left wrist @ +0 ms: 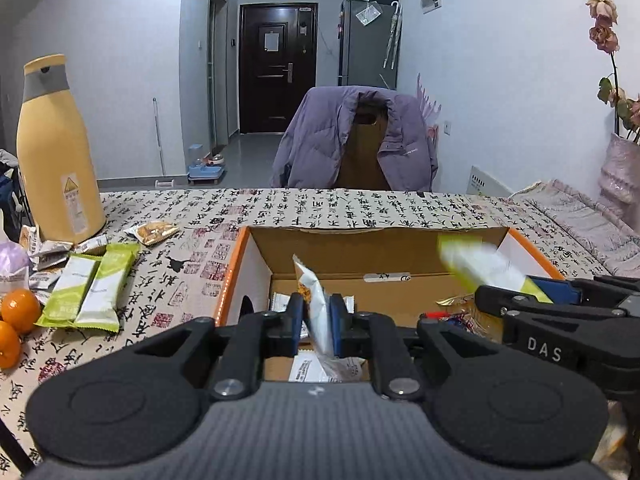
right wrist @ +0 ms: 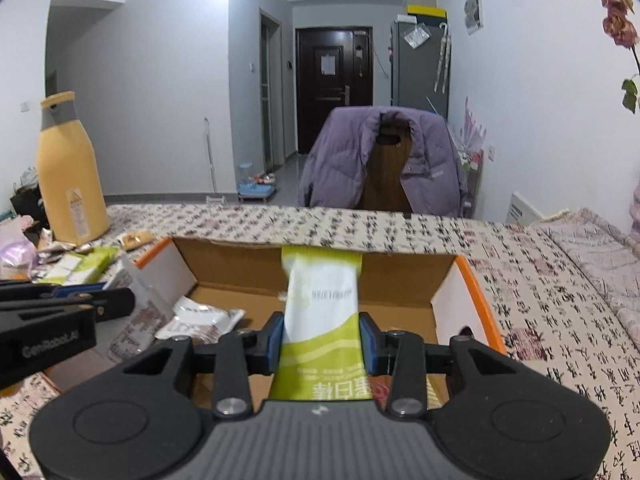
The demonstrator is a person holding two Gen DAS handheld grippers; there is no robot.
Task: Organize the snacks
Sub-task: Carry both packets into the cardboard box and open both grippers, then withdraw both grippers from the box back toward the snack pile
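An open cardboard box (left wrist: 236,264) with orange outer walls sits on the calligraphy-print tablecloth, and several snack packets (right wrist: 200,320) lie inside it. My left gripper (left wrist: 316,316) is shut on a small white packet (left wrist: 318,300) with an orange picture, held upright over the near left part of the box. My right gripper (right wrist: 322,340) is shut on a green-and-white snack bar (right wrist: 320,292) that points forward over the box (right wrist: 476,292). In the left wrist view, the same bar (left wrist: 480,264) hangs blurred over the box's right side.
Left of the box lie two more green-and-white bars (left wrist: 88,292), small packets (left wrist: 152,232) and two oranges (left wrist: 20,312). A tall yellow flask (left wrist: 60,160) stands at the far left. A chair with a purple jacket (left wrist: 360,144) is behind the table.
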